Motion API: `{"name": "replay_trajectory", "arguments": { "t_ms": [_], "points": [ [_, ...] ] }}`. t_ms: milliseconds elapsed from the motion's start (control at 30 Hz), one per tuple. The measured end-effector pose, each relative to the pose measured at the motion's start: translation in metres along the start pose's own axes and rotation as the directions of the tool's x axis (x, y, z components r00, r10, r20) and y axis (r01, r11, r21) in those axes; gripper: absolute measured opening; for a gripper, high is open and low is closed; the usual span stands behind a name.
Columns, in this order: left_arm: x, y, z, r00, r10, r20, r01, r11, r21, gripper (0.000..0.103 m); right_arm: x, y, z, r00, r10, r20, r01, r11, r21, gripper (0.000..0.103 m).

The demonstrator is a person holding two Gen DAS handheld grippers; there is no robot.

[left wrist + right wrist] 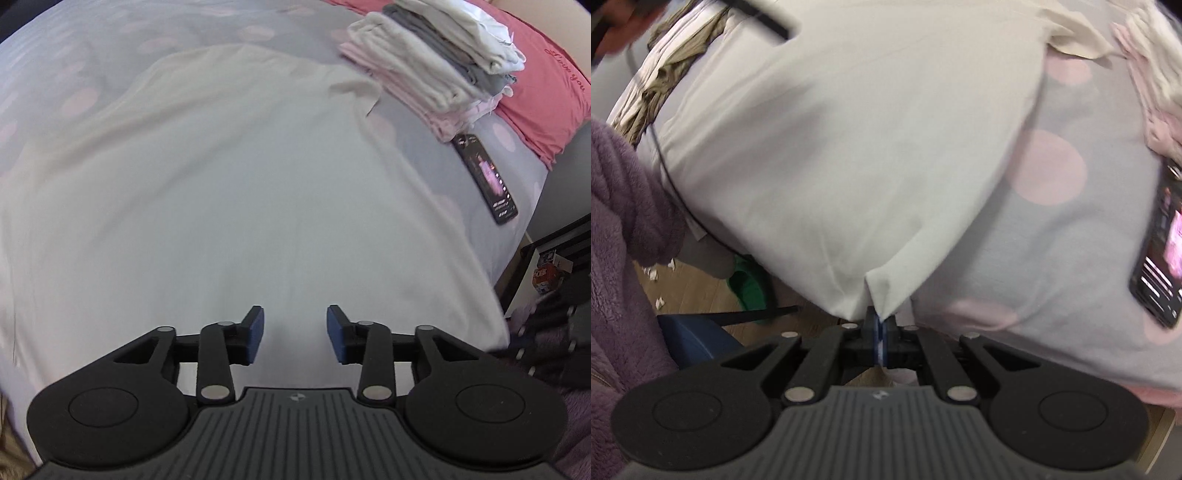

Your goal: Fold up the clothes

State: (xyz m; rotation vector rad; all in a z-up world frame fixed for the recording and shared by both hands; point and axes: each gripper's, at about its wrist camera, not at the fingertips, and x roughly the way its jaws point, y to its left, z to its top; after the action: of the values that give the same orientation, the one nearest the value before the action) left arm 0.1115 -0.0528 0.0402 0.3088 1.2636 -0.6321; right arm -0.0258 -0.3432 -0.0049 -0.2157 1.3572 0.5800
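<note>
Now the right tongs [881,334] pinch the cream garment's [849,147] corner while the left tongs [294,334] hang spread and empty; next, probably, grip the opposite corner and fold.

Two downward wrist views, shared garment [236,177]

Smooth matt cream cloth garment [229,177]

The phone [1161,254] is blurred and cut by the right edge; its screen text is unreadable. The folded stack [432,66] smears with motion.
</note>
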Motion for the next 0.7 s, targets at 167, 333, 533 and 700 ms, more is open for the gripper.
{"name": "replay_trajectory", "arguments": {
  "t_ms": [167, 333, 533, 700],
  "points": [
    [0.046, -0.035, 0.056, 1.000, -0.009, 0.008, 0.008, 0.998, 0.059, 0.039, 0.049, 0.016, -0.003, 0.999, -0.018, -0.044, 0.017, 1.000, -0.010, 0.002],
    [0.077, -0.065, 0.110, 0.998, -0.034, 0.047, 0.029, 0.994, 0.108, 0.041, 0.064, 0.018, -0.002, 0.998, 0.017, -0.056, -0.018, 1.000, -0.012, 0.002],
    [0.114, -0.103, 0.166, 0.991, 0.025, 0.129, -0.051, 0.977, 0.206, 0.045, 0.067, 0.011, -0.001, 0.994, 0.074, -0.074, -0.075, 0.997, -0.008, 0.002],
    [0.155, -0.129, 0.194, 0.980, 0.133, 0.150, -0.173, 0.939, 0.298, 0.048, 0.069, 0.007, -0.001, 0.990, 0.114, -0.083, -0.115, 0.993, 0.003, 0.002]
  ]
}}
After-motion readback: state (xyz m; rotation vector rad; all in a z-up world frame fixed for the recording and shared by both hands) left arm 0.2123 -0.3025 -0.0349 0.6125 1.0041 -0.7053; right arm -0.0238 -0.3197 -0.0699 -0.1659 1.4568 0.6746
